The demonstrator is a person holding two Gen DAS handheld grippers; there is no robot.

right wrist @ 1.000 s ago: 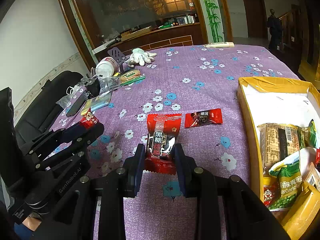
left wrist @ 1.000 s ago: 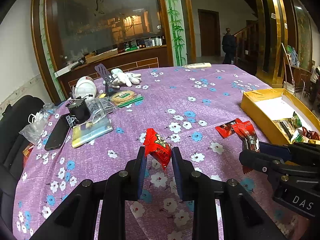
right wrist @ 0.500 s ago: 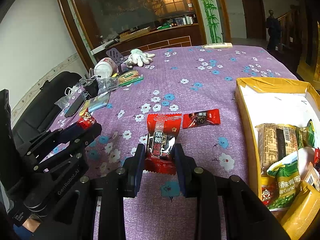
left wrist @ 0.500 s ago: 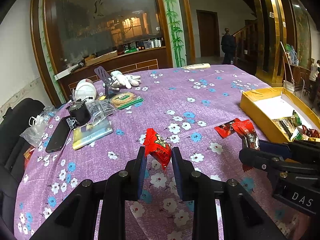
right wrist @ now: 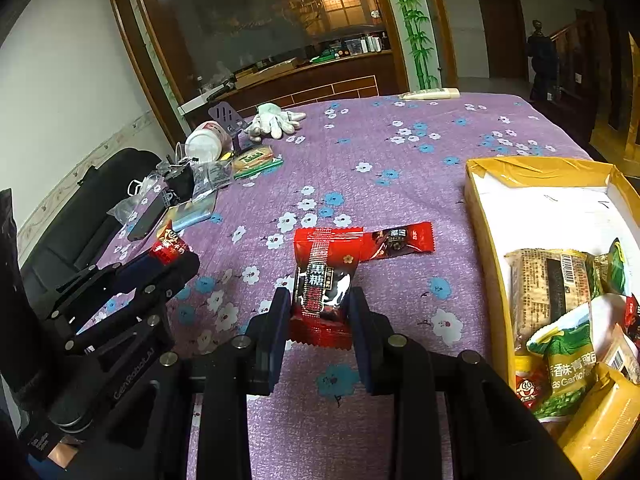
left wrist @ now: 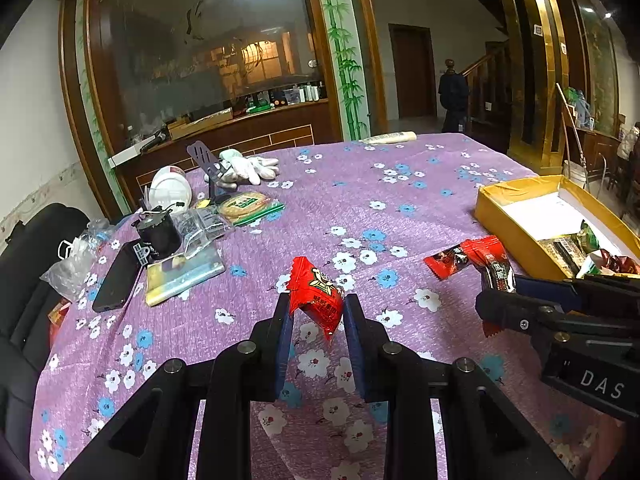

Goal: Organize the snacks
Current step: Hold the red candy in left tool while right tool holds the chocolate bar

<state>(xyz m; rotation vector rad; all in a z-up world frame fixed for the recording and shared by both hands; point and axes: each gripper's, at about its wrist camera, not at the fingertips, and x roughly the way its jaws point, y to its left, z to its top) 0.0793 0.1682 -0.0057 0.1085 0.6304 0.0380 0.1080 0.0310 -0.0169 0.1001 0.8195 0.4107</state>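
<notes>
Nearby, third packet [right wrist: 400, 238] lies flat; both tools [left wrist: 316, 312] [right wrist: 320, 312] clamp red snacks [left wrist: 316, 290] [right wrist: 324, 276].

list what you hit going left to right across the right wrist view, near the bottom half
left hand-held gripper with a small red snack → red and black snack packet in the right hand-held gripper → yellow box → green snack bag

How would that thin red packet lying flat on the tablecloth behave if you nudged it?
The thin red packet looks light and flat, so it would probably slide, not roll. Its shiny wrapper seems slippery and likely floppy. The cloth's texture may drag it slightly.
</notes>
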